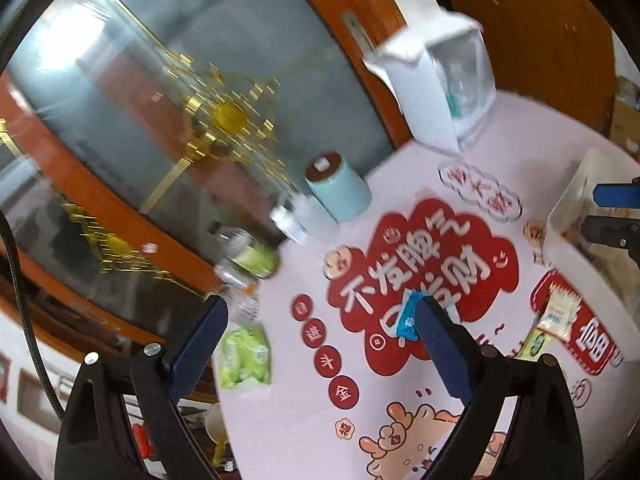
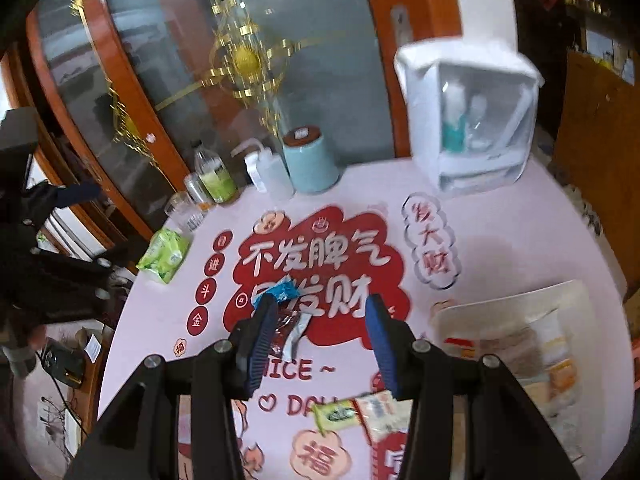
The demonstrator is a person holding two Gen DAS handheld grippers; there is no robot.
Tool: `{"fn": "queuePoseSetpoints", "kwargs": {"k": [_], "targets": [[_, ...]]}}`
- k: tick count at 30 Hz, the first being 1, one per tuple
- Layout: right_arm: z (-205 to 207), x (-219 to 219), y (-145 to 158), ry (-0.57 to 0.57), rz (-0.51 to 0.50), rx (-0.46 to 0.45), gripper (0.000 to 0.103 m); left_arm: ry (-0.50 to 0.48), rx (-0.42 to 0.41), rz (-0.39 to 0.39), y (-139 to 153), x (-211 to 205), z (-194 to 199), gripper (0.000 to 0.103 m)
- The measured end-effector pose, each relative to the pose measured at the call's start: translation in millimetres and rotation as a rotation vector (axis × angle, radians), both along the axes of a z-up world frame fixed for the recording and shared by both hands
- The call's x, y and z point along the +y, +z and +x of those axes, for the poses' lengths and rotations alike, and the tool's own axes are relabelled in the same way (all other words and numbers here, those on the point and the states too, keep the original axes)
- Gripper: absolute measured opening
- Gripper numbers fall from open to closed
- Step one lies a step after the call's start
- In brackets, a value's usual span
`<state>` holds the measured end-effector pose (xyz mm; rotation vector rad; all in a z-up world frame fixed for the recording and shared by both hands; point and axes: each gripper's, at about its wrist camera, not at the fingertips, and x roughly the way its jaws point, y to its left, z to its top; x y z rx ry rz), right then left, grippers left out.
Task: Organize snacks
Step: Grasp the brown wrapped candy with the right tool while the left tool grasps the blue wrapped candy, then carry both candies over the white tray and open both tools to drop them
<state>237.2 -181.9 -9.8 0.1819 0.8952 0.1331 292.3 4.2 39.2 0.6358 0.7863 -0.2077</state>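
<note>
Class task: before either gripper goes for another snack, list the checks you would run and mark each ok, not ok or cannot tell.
1. Right gripper jaws apart and empty: ok.
2. Left gripper jaws apart and empty: ok.
3. Blue crinkled snack packet lies free on the printed pink tablecloth: ok.
4. Dark red snack packet beside it, free: ok.
5. Shallow white tray has space left: cannot tell, blurred.
6. Picture sharp enough to aim: not ok.

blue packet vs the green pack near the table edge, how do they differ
The blue packet is small and lies mid-table on the red printed patch; the green pack is larger and puffier, at the table's edge near the bottles. The blue packet lies against a dark red wrapper; the green pack lies alone. Both rest loose on the pink tablecloth, outside the tray.
</note>
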Motion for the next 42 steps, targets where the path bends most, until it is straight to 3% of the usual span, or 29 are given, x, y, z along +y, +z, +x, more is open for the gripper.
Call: {"fn": "queuePoseSetpoints", "kwargs": {"k": [8,11,16,28,31,35,36,38,42], "targets": [[50,30,-93,-0.049,0.051,0.209,0.046,-0.033,0.275,-0.026,-134,6,85,0.094],[55,35,-125,-0.072,0.091,0.267,0.046,-0.061,0.327,-0.013,-178,-1,97,0.094],[58,53,-159,-0.071,0.1,0.311,0.046,-0.1,0.393,-0.015,-225,-14,110,0.094],[81,98,-205,-0.064,0.039,0.338,0.047,-0.111,0.489,-0.056,-272,-15,137,0.089],[89,111,-205,-0.055,-0.042,0.312,0.047,-0.115,0.5,-0.043,-281,-10,140,0.08],[84,118,-206,-0.044,-0.116,0.293,0.037,-0.098,0.541,-0.125,-280,1,146,0.066],[82,117,-206,-0.042,-0.114,0.295,0.035,-0.094,0.552,-0.149,-281,4,147,0.062],[78,110,-205,-0.05,-0.103,0.307,0.032,-0.087,0.58,-0.205,-279,10,147,0.037],[65,91,-201,-0.063,-0.064,0.321,0.027,-0.064,0.554,-0.22,-277,23,138,0.028]]}}
